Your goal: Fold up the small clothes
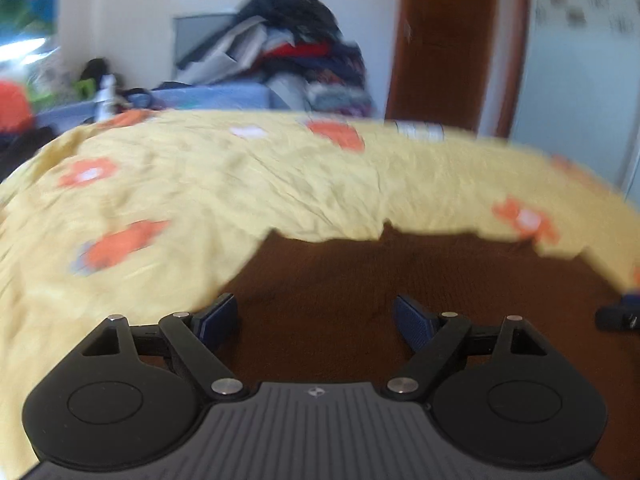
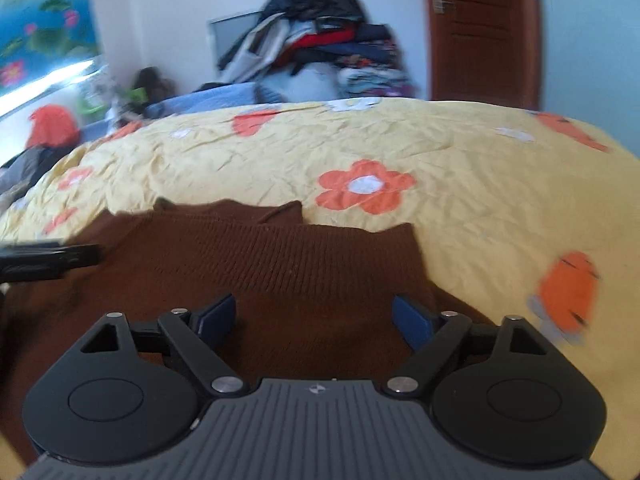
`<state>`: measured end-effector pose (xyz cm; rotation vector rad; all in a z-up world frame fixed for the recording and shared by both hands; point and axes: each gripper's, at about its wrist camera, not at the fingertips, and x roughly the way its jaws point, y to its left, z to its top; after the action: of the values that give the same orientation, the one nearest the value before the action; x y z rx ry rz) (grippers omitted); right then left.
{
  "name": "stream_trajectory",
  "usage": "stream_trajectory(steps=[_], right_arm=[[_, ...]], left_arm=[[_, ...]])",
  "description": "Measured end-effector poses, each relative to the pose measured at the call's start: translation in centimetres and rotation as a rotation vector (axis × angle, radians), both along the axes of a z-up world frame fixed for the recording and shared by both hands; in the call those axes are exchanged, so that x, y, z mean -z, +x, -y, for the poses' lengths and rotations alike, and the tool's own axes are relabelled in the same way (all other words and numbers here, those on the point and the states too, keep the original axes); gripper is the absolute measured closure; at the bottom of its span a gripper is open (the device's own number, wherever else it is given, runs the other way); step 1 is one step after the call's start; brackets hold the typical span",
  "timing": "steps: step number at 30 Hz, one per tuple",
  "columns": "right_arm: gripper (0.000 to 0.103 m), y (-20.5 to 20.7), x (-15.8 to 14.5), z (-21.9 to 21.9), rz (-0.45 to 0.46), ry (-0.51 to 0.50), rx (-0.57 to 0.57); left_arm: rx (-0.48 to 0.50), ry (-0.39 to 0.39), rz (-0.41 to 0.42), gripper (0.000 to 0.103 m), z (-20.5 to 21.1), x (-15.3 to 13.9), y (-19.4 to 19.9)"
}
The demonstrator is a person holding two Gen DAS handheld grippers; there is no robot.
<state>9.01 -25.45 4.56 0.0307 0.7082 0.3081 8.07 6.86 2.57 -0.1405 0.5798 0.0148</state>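
A small brown knitted garment (image 2: 280,264) lies flat on a yellow bedsheet with orange flowers (image 2: 460,168). My right gripper (image 2: 314,320) is open and empty, low over the garment's near right part. My left gripper (image 1: 316,320) is open and empty over the same brown garment (image 1: 400,280), near its left edge. The left gripper's finger shows at the left edge of the right wrist view (image 2: 52,258). The right gripper's finger shows at the right edge of the left wrist view (image 1: 618,316). The left wrist view is blurred.
The yellow sheet (image 1: 200,184) covers the bed all around the garment. Behind the bed stands a tall pile of mixed clothes (image 2: 320,36) against the white wall. A brown wooden door (image 2: 480,28) is at the back right. Clutter and an orange item (image 2: 52,124) lie at the left.
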Motion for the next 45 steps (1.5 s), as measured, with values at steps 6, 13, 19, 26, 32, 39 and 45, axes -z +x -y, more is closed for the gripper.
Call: stream_trajectory(steps=[6,13,19,26,32,39,45], right_arm=[[0.000,-4.8,-1.9,-1.5,0.040,0.063,-0.097],[0.000,-5.3,2.1,-2.8,0.011,-0.109,-0.200],[0.000,-7.1,-1.0,-2.3,-0.040,-0.067,-0.147],[0.000,-10.4,1.6,-2.1,-0.012,-0.157,-0.219],[0.000,-12.9,-1.2,0.8,0.030,-0.035,-0.121],[0.000,-14.2,1.6,3.8,0.014,-0.028,-0.012],[0.000,-14.2,1.8,3.5,0.014,-0.066,-0.015]], left_arm=[[0.082,-0.091,-0.010,0.017,-0.4,-0.1,-6.6],[0.164,0.153,-0.053,0.017,1.6,2.6,-6.6],[0.170,0.089,-0.030,0.018,1.9,0.0,-8.9],[0.218,0.114,-0.093,0.015,2.1,1.7,-9.6],[-0.025,-0.216,-0.041,0.016,-2.7,-0.3,-15.4],[-0.309,-0.699,-0.080,0.016,-8.0,2.7,-19.2],[-0.364,-0.806,-0.081,0.024,-8.1,3.1,-15.9]])
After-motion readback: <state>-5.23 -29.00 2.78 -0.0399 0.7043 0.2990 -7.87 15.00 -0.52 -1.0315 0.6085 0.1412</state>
